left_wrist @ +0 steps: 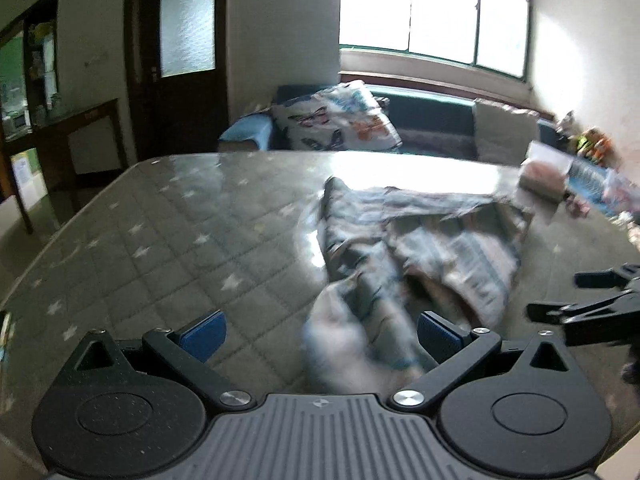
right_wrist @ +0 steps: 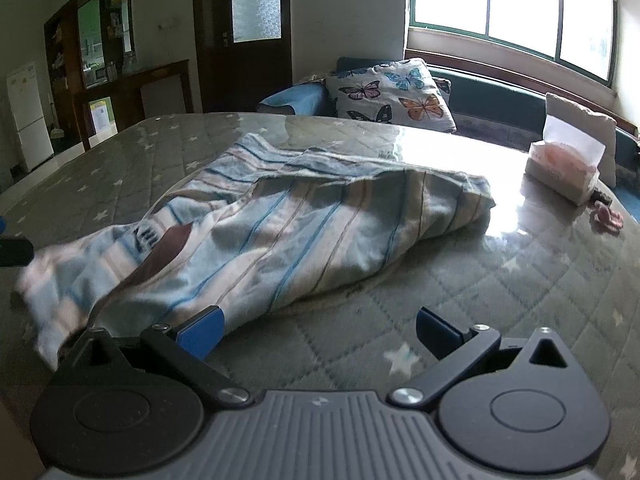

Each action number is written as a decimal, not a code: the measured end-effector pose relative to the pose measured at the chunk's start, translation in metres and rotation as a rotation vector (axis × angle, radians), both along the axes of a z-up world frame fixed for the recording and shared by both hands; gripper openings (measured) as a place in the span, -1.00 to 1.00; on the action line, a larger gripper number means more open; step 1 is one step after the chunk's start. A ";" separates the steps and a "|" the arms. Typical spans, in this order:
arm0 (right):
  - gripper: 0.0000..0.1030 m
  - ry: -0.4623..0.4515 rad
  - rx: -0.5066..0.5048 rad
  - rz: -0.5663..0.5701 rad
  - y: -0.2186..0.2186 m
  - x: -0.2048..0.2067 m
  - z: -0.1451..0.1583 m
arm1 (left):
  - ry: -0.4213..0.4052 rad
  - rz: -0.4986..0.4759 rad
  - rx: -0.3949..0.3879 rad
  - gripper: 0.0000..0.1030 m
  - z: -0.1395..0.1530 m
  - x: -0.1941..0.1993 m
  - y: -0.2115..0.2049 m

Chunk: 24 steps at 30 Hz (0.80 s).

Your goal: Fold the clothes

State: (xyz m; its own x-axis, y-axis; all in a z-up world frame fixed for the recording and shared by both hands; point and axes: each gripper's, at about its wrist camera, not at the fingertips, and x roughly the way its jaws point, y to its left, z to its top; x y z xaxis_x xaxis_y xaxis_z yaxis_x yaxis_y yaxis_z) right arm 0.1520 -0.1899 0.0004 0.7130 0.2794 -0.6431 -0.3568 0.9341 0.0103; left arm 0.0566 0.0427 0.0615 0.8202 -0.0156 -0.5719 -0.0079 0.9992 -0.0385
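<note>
A crumpled blue, white and brown striped garment [right_wrist: 280,232] lies on the glossy quilted table [right_wrist: 500,288]. In the left wrist view the same garment [left_wrist: 420,248] is blurred and spreads from the middle to the right. My left gripper [left_wrist: 320,334] is open, and a pale end of the cloth lies between its blue pads without being pinched. My right gripper [right_wrist: 318,330] is open just in front of the garment's near edge, its left pad [right_wrist: 200,334] close to the fabric. The right gripper [left_wrist: 576,300] shows at the right edge of the left wrist view.
A tissue box [right_wrist: 564,172] stands at the table's far right, with a small pink item [right_wrist: 608,218] beside it. Behind the table is a sofa with a butterfly cushion [right_wrist: 392,94]. A dark door [right_wrist: 244,32] and a cabinet stand at the back left.
</note>
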 end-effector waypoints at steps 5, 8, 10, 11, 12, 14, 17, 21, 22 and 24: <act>1.00 0.004 0.006 -0.001 -0.001 0.019 0.005 | 0.004 -0.091 -0.035 0.82 0.003 0.026 -0.011; 1.00 0.004 0.001 0.000 0.000 0.028 0.006 | 0.030 -0.139 -0.041 0.58 -0.002 0.049 -0.023; 1.00 0.006 0.005 -0.005 -0.002 0.036 0.008 | 0.056 -0.172 -0.051 0.44 -0.009 0.065 -0.032; 0.99 0.007 0.007 -0.007 -0.003 0.040 0.009 | 0.070 -0.189 -0.056 0.35 -0.012 0.074 -0.036; 0.99 0.008 0.009 -0.010 -0.004 0.044 0.009 | 0.083 -0.205 -0.062 0.27 -0.016 0.082 -0.040; 0.99 0.010 0.012 -0.014 -0.006 0.052 0.012 | 0.112 -0.231 -0.068 0.17 -0.023 0.099 -0.047; 0.99 0.010 0.013 -0.017 -0.009 0.062 0.015 | 0.170 -0.241 -0.063 0.12 -0.036 0.124 -0.055; 0.99 0.009 0.004 -0.012 -0.009 0.073 0.017 | 0.248 -0.253 -0.072 -0.38 -0.053 0.146 -0.060; 0.99 0.010 0.003 -0.011 -0.010 0.074 0.017 | 0.263 -0.252 -0.077 -0.47 -0.056 0.150 -0.060; 0.98 0.013 -0.001 -0.006 -0.010 0.079 0.016 | 0.272 -0.249 -0.092 -0.69 -0.060 0.153 -0.058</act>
